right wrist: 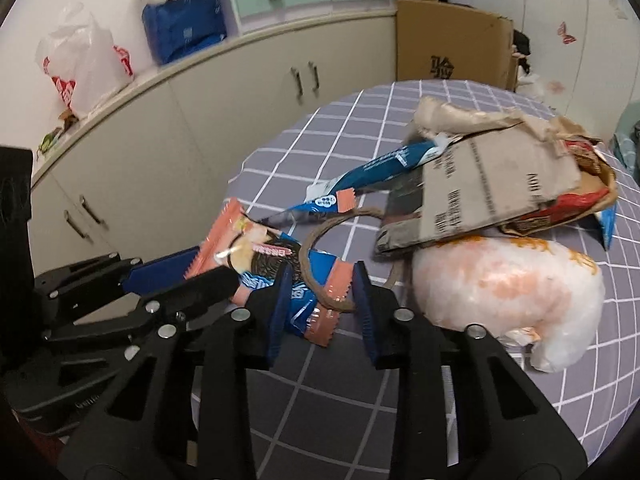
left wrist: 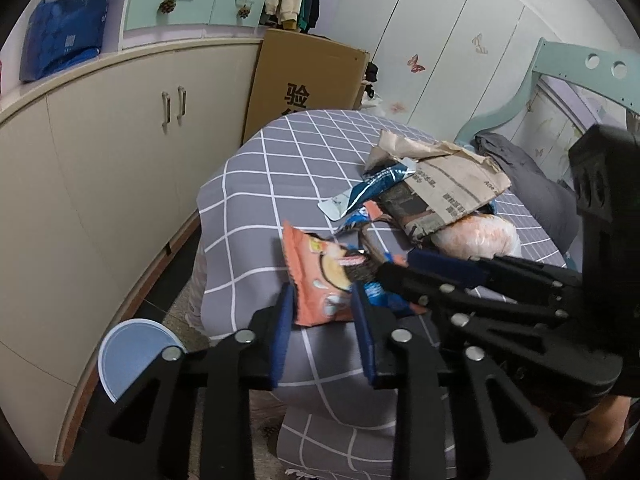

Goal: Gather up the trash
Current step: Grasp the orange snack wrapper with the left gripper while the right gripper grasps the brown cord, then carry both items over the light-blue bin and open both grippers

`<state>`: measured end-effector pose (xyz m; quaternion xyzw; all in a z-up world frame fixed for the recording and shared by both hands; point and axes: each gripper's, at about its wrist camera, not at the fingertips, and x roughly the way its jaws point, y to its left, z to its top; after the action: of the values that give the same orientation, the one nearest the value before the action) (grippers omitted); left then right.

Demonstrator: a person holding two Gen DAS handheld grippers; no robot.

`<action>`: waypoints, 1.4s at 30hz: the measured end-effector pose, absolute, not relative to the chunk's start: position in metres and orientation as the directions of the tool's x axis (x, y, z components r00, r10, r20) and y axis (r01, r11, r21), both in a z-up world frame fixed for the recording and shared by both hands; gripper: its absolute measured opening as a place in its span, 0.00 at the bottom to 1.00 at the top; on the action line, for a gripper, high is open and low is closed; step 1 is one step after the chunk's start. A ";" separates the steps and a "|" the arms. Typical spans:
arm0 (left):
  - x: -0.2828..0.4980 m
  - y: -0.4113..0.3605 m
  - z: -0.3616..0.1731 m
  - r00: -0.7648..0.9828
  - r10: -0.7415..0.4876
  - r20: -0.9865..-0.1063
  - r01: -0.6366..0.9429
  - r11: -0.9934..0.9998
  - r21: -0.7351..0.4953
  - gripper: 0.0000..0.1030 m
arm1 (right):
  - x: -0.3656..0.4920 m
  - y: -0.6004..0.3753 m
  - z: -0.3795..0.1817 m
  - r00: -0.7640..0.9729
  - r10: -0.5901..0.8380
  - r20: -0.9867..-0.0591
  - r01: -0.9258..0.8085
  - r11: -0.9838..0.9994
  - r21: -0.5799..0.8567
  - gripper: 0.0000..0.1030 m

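On the grey checked bedspread (right wrist: pixel 320 140), both grippers (left wrist: pixel 322 304) (right wrist: pixel 320 296) pinch the crinkly pink-and-blue cookie wrapper (right wrist: pixel 276 272); light, slippery, so grab its crimped ends.

The lower end of the pink cookie wrapper (left wrist: pixel 320 280) is hidden behind the left gripper (left wrist: pixel 322 322) pads, so whether they press on it cannot be told; the brown paper bag (right wrist: pixel 496 184) covers parts of the blue wrapper (right wrist: pixel 384 168) and a red packet (right wrist: pixel 560 208) near the bed's far edge; the bag's print is blurred; the blue bin (left wrist: pixel 132 356) is partly behind the gripper's frame.
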<state>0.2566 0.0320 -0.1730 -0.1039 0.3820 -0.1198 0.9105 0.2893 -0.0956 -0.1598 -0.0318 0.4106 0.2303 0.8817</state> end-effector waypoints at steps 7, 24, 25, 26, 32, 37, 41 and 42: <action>0.261 0.029 -0.173 0.703 -0.262 -0.661 0.109 0.958 -0.264 0.03 | 0.284 -0.085 -0.162 0.583 0.309 -0.751 -0.436 0.899 0.031 0.11; 0.202 0.087 -0.137 0.808 -0.202 -0.553 0.054 0.961 -0.271 0.02 | 0.258 -0.065 -0.113 0.559 0.559 -0.613 -0.524 0.811 0.262 0.09; 0.196 0.096 -0.134 0.816 -0.182 -0.549 0.036 0.963 -0.267 0.02 | 0.257 -0.057 -0.110 0.550 0.581 -0.600 -0.533 0.797 0.283 0.09; 0.191 0.104 -0.132 0.822 -0.166 -0.545 0.016 0.963 -0.268 0.02 | 0.256 -0.051 -0.109 0.543 0.597 -0.591 -0.541 0.787 0.298 0.09; 0.172 0.162 -0.136 0.818 0.009 -0.575 -0.139 0.974 -0.182 0.02 | 0.262 0.022 -0.135 0.453 0.672 -0.585 -0.579 0.721 0.380 0.09; 0.181 0.216 -0.179 0.734 0.102 -0.671 -0.275 0.948 -0.157 0.02 | 0.269 0.093 -0.179 0.363 0.686 -0.631 -0.600 0.690 0.405 0.09; 0.200 0.260 -0.238 0.640 0.076 -0.764 -0.349 0.915 -0.201 0.02 | 0.291 0.128 -0.231 0.264 0.690 -0.674 -0.553 0.680 0.481 0.10; 0.206 0.267 -0.252 0.619 0.074 -0.782 -0.363 0.910 -0.202 0.02 | 0.295 0.136 -0.243 0.245 0.686 -0.685 -0.549 0.680 0.486 0.10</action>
<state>0.2057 0.2674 -0.2520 -0.1730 0.4184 0.1237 0.8830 0.2954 0.1359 -0.2435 0.0727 0.4723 0.3932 0.7855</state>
